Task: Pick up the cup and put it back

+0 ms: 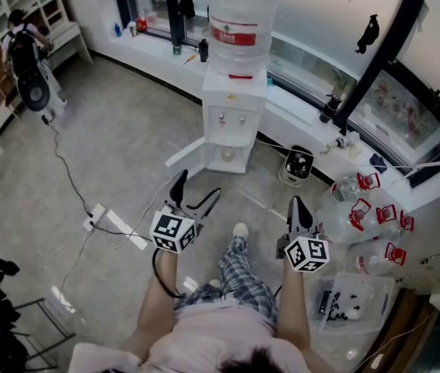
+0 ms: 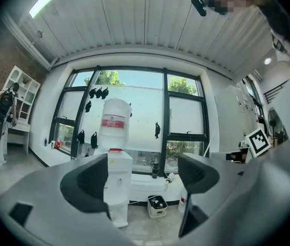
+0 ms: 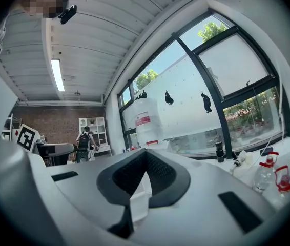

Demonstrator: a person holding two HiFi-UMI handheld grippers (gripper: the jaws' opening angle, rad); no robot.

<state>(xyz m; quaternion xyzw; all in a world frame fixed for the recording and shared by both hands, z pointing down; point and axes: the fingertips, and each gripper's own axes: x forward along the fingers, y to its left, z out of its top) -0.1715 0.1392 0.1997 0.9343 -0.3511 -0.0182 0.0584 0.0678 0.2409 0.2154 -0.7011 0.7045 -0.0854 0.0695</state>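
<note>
White water dispenser [image 1: 235, 123], clear bottle [image 1: 239, 22] on top, standing on the grey floor [image 1: 127, 146] against the window wall.

Cup [image 1: 228, 155]: probably the small pale round shape in the dispenser's lower recess, too small to be sure. Neither gripper view shows it clearly.

Left gripper [image 1: 193, 196] [image 2: 142, 176]: held low in front of the person and aimed at the dispenser. Jaws stand wide apart with nothing between them, only the dispenser showing beyond.

Right gripper [image 1: 298, 208] [image 3: 145, 173]: held beside the left, well apart from the dispenser. Jaws drawn together with only a narrow wedge left between the pads. Nothing held.

Progress, as judged: pick-up not begun. Both grippers are empty and short of the dispenser. The approach, the grasp, the lift and the return all remain.
</note>
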